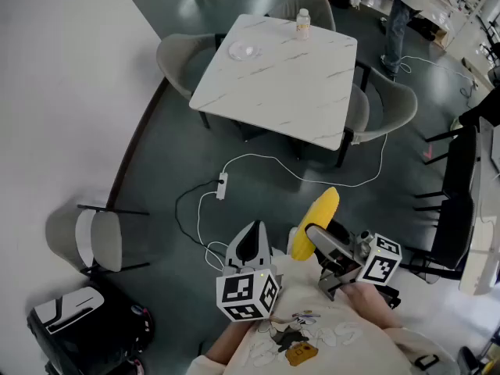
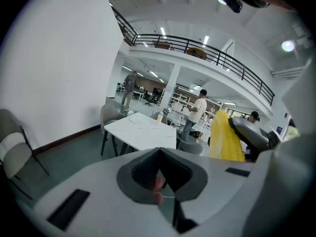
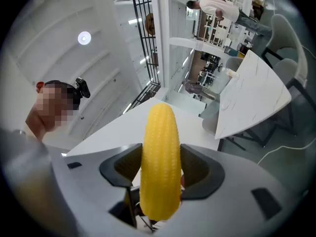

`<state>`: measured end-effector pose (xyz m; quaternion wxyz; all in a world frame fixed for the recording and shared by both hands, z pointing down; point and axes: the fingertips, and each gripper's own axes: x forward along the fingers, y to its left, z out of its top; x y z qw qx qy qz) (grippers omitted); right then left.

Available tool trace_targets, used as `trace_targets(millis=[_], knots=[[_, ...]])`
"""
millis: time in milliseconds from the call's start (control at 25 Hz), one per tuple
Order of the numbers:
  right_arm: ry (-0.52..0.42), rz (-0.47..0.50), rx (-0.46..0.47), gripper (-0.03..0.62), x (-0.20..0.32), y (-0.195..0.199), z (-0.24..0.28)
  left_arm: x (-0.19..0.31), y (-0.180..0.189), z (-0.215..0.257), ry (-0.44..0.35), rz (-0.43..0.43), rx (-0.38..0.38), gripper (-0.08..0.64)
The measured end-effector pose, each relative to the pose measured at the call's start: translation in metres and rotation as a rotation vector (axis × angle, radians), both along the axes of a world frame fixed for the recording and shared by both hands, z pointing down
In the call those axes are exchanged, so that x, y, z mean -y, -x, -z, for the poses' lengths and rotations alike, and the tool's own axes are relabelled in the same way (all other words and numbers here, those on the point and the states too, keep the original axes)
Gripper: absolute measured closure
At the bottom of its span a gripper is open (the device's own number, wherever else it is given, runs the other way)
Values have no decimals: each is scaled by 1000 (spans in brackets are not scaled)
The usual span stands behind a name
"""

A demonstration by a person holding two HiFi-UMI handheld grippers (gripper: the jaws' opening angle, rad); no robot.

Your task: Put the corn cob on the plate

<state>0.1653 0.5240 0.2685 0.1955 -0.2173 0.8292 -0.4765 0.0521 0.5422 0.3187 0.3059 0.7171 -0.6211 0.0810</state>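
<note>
A yellow corn cob (image 1: 318,219) sticks out forward from my right gripper (image 1: 310,237), whose jaws are shut on its lower half. In the right gripper view the corn cob (image 3: 159,157) stands upright between the dark pads of that gripper (image 3: 158,174). My left gripper (image 1: 250,243) hangs beside it to the left, shut with nothing in it; in its own view the left gripper's (image 2: 159,158) pads meet, and the corn cob (image 2: 224,138) shows at the right. A clear plate (image 1: 244,51) lies on the far white marble table (image 1: 289,92), well ahead of both grippers.
A small bottle (image 1: 303,24) stands on the table's far edge. Grey chairs (image 1: 178,57) ring the table. A white cable with a power strip (image 1: 223,186) lies on the dark floor between me and the table. A person (image 1: 400,18) stands at the far right. A chair (image 1: 98,239) stands by the left wall.
</note>
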Motion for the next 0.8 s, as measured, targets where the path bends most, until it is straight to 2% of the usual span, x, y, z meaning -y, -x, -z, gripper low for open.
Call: trace_targets(millis=[800], knots=[[11,-18,-12,356,-5,-32,-6,-15,-24,-6,19,29,13,552]])
